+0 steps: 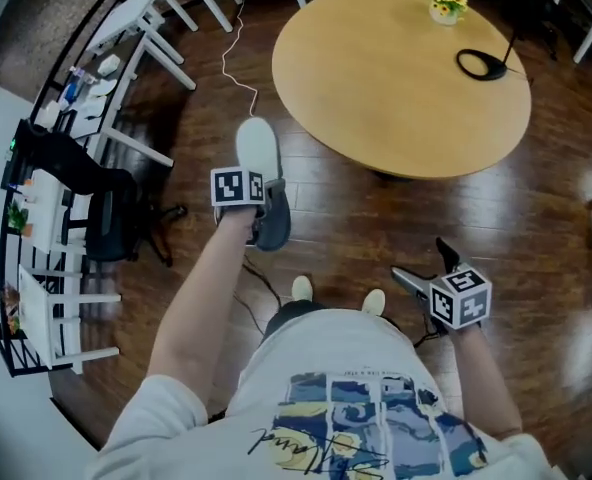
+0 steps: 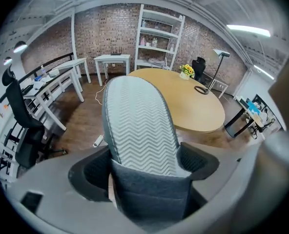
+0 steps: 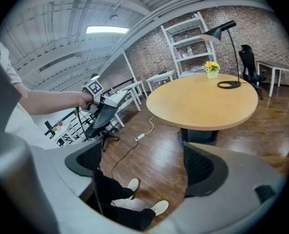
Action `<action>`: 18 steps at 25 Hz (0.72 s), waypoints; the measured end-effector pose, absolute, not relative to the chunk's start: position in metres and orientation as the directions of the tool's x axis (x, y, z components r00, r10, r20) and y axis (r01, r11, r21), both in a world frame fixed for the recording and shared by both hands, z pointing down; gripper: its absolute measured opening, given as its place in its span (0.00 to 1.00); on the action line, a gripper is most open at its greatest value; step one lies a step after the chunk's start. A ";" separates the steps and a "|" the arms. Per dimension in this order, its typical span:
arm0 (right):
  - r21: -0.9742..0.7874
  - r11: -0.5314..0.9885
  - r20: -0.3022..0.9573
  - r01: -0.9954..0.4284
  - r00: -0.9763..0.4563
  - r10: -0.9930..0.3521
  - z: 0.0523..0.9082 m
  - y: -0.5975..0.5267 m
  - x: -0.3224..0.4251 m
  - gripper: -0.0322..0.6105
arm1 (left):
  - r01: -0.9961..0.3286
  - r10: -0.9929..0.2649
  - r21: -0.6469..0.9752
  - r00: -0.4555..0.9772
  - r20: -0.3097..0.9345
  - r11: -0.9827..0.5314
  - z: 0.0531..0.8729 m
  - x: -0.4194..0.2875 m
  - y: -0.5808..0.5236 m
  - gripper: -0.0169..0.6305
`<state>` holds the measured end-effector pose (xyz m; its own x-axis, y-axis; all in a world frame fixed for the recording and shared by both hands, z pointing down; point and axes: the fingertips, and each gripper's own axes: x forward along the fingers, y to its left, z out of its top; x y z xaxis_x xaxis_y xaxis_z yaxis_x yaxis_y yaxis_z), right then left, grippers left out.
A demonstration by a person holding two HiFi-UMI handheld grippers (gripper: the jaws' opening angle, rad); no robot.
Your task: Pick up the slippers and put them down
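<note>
A grey slipper [image 1: 259, 173] with a pale zigzag sole [image 2: 140, 126] is held up in the air, sole toward the camera, by my left gripper [image 1: 263, 208], which is shut on its dark grey upper [image 2: 152, 196]. In the right gripper view the same slipper [image 3: 101, 114] hangs at the far left beside the marker cube. My right gripper [image 1: 428, 266] stands open near the person's right side, with nothing between its jaws; only the floor and the person's shoes [image 3: 143, 199] show through the gap. No second slipper is in view.
A round wooden table [image 1: 401, 73] stands ahead with a black desk lamp [image 1: 484, 64] and a small yellow flower pot [image 1: 445, 0]. A black office chair [image 1: 111, 213] and white racks [image 1: 66, 268] lie to the left. A white cable [image 1: 238, 68] runs over the dark wood floor.
</note>
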<state>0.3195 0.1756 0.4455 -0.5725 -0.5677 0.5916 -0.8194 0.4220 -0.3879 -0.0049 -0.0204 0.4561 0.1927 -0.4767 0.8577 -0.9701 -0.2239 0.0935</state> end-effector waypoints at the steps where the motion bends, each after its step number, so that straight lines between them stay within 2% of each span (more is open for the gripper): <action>1: -0.378 0.440 0.605 -0.814 -0.577 -0.548 0.449 0.167 0.292 0.90 | -0.971 -0.473 0.110 0.200 0.858 -0.212 0.463 -0.032 -0.022 0.69; 6: -0.323 0.502 0.686 -0.802 -0.564 -0.460 0.485 0.090 0.145 0.90 | -0.967 -0.440 0.184 0.244 0.864 -0.175 0.530 -0.173 -0.058 0.69; 11: -0.270 0.481 0.764 -0.834 -0.490 -0.420 0.531 0.043 -0.056 0.89 | -0.944 -0.364 0.258 0.319 0.875 -0.208 0.600 -0.318 -0.075 0.69; 14: -0.290 0.443 0.792 -0.849 -0.472 -0.388 0.593 -0.013 -0.141 0.88 | -0.936 -0.315 0.300 0.346 0.884 -0.187 0.679 -0.360 -0.089 0.69; 18: -0.355 0.415 0.792 -0.837 -0.506 -0.342 0.735 -0.123 -0.217 0.84 | -0.930 -0.252 0.341 0.366 0.896 -0.137 0.829 -0.386 -0.145 0.69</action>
